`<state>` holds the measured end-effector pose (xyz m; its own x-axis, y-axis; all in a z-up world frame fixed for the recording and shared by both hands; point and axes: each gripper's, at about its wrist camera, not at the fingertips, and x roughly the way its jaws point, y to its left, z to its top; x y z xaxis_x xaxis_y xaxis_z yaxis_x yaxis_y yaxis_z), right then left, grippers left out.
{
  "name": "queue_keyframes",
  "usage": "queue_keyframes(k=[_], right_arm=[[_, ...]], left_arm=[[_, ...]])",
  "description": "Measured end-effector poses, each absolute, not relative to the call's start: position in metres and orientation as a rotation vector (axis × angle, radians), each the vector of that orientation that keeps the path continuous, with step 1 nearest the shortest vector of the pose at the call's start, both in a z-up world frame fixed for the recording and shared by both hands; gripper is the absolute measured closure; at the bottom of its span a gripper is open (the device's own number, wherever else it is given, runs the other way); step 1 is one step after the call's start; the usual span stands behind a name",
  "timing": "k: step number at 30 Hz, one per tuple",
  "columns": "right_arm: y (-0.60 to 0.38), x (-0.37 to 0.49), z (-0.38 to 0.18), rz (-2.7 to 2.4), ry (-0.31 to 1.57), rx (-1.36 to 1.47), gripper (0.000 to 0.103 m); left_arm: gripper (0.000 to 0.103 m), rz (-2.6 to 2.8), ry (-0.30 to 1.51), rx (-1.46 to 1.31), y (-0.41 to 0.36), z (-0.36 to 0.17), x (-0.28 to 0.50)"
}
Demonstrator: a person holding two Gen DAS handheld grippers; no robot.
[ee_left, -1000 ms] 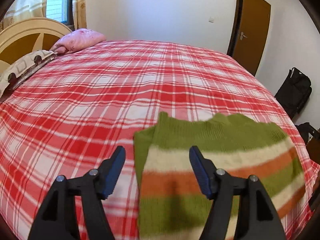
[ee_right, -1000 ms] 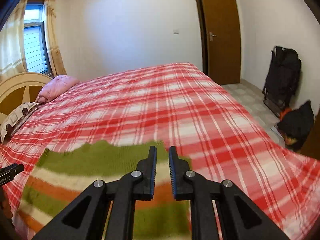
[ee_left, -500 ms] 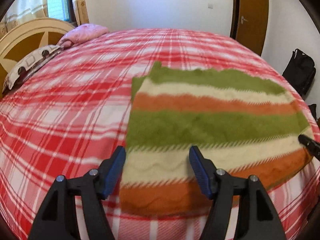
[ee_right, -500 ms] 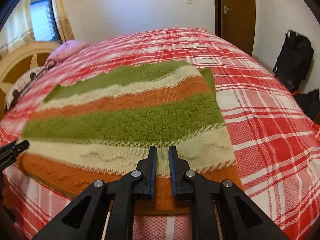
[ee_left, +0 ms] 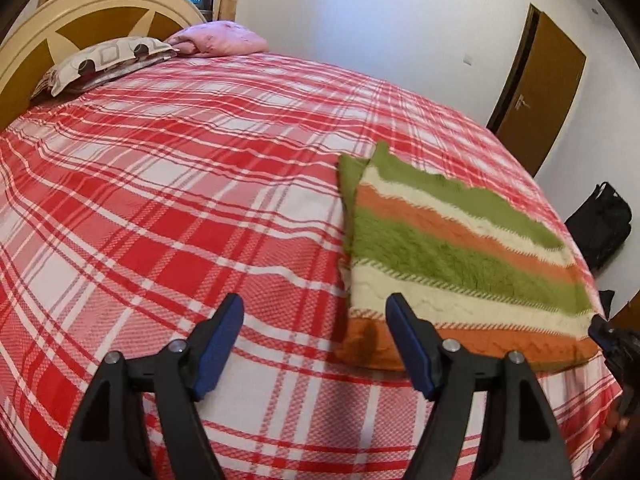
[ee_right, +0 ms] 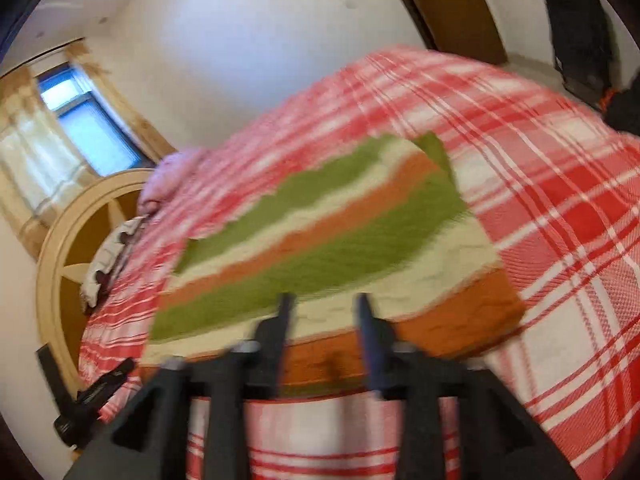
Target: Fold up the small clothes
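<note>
Nearest in the left wrist view, the left claw (ee_left: pixel 314 344) stands spread wide, its blue pads above the bedspread with nothing between them; its jaws have just been opening a little further. Its right finger overlaps the near orange band of the sweater (ee_left: pixel 460 256) at about 3 o'clock of the claw; whether it touches the knit cannot be told.

In the right wrist view, blurred, the right claw (ee_right: pixel 324 312) has just been opening from nearly pressed together and now stands spread. It is over the near orange edge of the sweater (ee_right: pixel 320 236), and nothing is pinched between the pads.

There is one sweater, folded into a striped rectangle of green, cream and orange bands, lying flat on the bed (ee_left: pixel 160 200) near its foot edge. In the left view its long axis runs from 10 o'clock to 4 o'clock, stripes along it. A green folded flap shows at the far left corner.

The tip of the right claw shows at 3 o'clock at the frame edge (ee_left: pixel 608 336).

Farther off at 11 o'clock are two pillows, one patterned (ee_left: pixel 104 60) and one pink (ee_left: pixel 220 40), against one headboard (ee_left: pixel 80 24). At 2 o'clock stands one brown door (ee_left: pixel 548 92), and one black bag (ee_left: pixel 600 224) sits on the floor.
</note>
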<state>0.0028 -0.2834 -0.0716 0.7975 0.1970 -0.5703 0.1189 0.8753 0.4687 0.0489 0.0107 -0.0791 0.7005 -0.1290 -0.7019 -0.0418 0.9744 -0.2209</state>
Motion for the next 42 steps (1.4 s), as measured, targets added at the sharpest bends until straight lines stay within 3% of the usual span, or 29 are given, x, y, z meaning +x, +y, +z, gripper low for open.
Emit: queue_keyframes(k=[2,8,20,22,24,32,38,40,42], right_arm=[[-0.266,-0.005,-0.064,0.103,0.619,0.514,0.027],[-0.225,0.002,-0.062,0.291,0.681,0.548,0.027],[-0.231,0.014,-0.073,0.465,0.690,0.810,0.027],[-0.234,0.014,-0.074,0.466,0.695,0.837,0.027],[-0.234,0.017,-0.074,0.449,0.705,0.814,0.027],[-0.219,0.028,-0.069,0.268,0.767,0.546,0.027],[-0.217,0.035,-0.083,0.253,0.805,0.546,0.027],[-0.217,0.035,-0.084,0.243,0.810,0.527,0.027],[-0.217,0.035,-0.082,0.222,0.808,0.494,0.027]], left_arm=[[0.027,-0.079,0.806,-0.219,0.003,-0.081,0.051],[0.027,-0.148,0.892,-0.269,-0.017,-0.100,0.061],[0.027,-0.122,0.871,-0.289,-0.032,-0.100,0.071],[0.033,-0.129,0.853,-0.290,-0.033,-0.099,0.068],[0.050,-0.132,0.840,-0.272,-0.034,-0.100,0.066],[0.047,-0.145,0.836,-0.300,-0.028,-0.103,0.065],[0.048,-0.143,0.829,-0.334,-0.027,-0.104,0.067],[0.057,-0.136,0.825,-0.348,-0.024,-0.105,0.066],[0.074,-0.133,0.825,-0.395,-0.016,-0.107,0.067]])
